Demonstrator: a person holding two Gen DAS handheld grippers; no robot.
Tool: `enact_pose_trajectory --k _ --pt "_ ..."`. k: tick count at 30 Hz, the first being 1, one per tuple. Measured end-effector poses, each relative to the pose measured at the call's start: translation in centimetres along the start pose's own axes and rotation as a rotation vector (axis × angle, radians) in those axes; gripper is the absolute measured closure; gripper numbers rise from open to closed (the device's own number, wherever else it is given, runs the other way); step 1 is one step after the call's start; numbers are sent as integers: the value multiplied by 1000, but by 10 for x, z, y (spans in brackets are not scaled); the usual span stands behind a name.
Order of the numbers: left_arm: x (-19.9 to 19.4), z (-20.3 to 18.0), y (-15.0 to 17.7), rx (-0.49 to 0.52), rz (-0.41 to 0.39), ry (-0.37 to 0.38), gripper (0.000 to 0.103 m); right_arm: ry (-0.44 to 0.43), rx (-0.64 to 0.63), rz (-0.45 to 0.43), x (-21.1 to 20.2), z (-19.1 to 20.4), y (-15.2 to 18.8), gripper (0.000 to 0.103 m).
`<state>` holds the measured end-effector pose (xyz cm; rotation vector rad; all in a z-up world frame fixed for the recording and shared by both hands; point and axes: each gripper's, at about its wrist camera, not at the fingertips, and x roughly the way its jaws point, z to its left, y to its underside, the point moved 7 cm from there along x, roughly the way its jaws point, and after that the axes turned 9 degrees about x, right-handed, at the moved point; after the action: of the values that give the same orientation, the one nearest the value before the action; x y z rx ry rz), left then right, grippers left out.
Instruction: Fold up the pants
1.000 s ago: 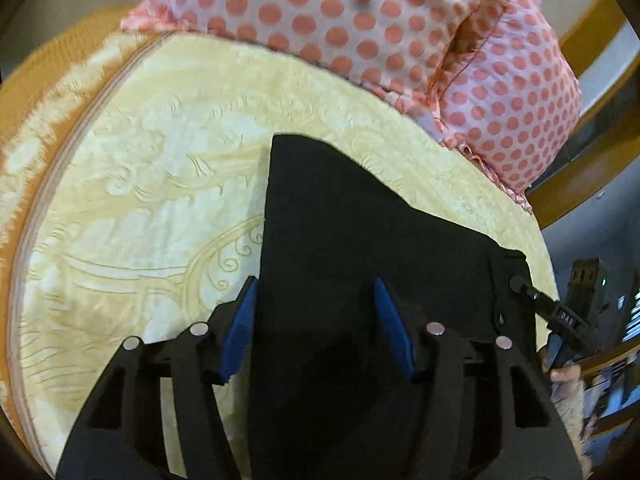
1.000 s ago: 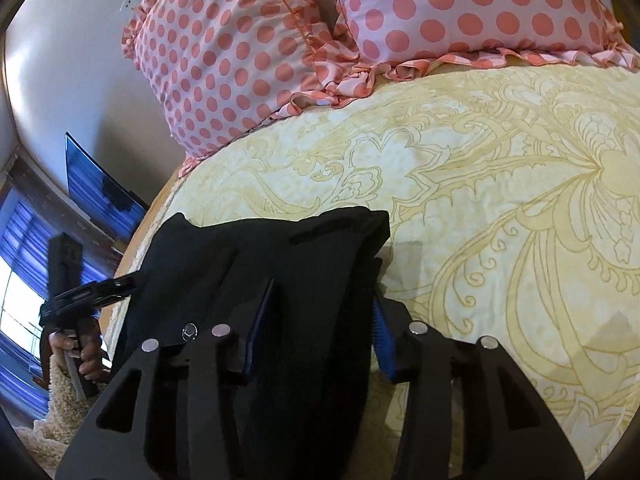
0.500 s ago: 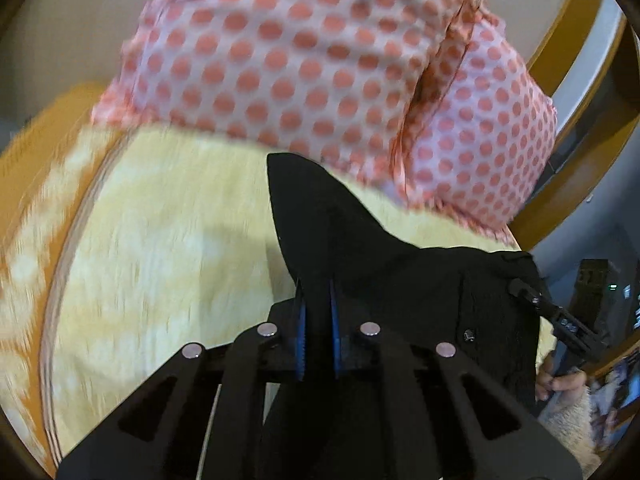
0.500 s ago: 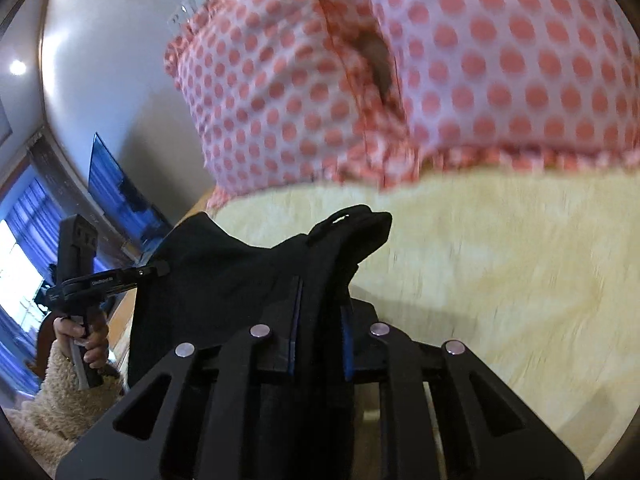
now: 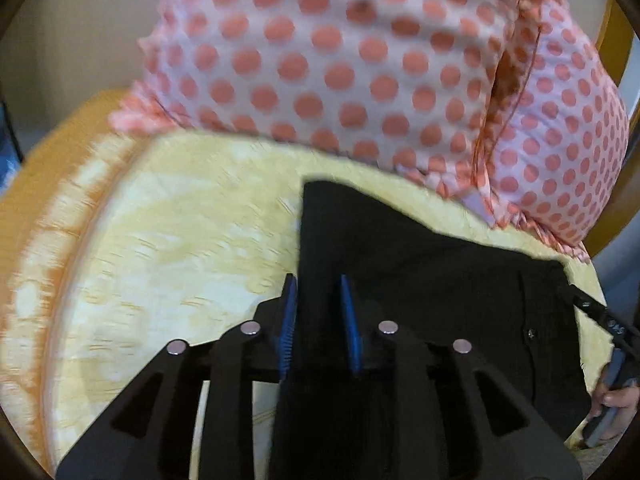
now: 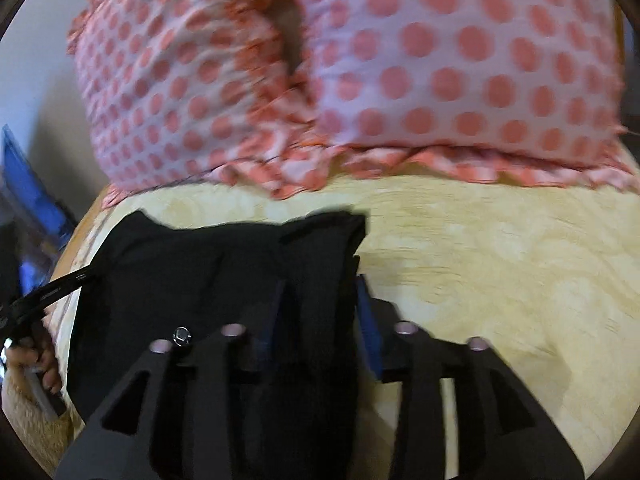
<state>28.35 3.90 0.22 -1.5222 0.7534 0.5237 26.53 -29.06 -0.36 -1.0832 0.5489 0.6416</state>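
Your left gripper [image 5: 316, 320] and right gripper [image 6: 322, 316] clamped the pants [image 5: 420, 280], then both jaws just reopened partway; cloth sits loosely between. Fold laid, release underway.

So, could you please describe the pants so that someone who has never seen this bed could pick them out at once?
Start at the pale yellow patterned bedspread and the two pink pillows with coral polka dots at its head. Just below the pillows lies a flat, dark garment, the black pants. They are the only plain black cloth on the bed; everything around them is light and patterned.
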Motion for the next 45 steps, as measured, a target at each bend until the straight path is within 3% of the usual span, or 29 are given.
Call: enact_pose_trajectory --k 2,4,7,10,11,12,14,17,20,21,23,27,32,45 --pt "-30 -4 3 40 -58 -18 41 -65 -13 -47 -34 8 7 62" --pt "-55 -17 13 85 -97 -4 30 -121 -44 -41 -55 21 23 62" --pt "-79 -46 43 161 -79 92 24 -129 -124 19 -68 43 59 62" --pt "-73 -68 76 188 -9 154 22 -70 -205 81 -56 53 95 60" --pt "-65 -72 86 188 24 164 22 -52 -211 102 -49 55 101 46" --pt "-54 -73 96 181 65 164 21 -39 -219 123 -39 54 110 42" --pt "-34 -72 108 168 118 155 20 -23 -245 85 -38 57 115 38" --pt "-31 -76 107 184 87 131 14 2 -237 80 -40 59 114 35" --pt "-48 -76 109 159 55 125 14 33 -188 1 -63 55 114 32" --pt "-57 -74 111 157 37 115 14 41 -174 -30 -72 53 116 17" --pt "-76 -67 120 170 -6 64 12 77 -126 -89 -88 46 123 3" --pt "-100 -54 146 180 -46 -9 10 171 -77 -155 -106 36 151 1" --pt "-112 -52 184 227 -35 -83 10 136 -66 -128 -98 45 187 1" --pt "-107 -60 207 240 -18 -82 7 176 -128 -136 -92 65 211 1"
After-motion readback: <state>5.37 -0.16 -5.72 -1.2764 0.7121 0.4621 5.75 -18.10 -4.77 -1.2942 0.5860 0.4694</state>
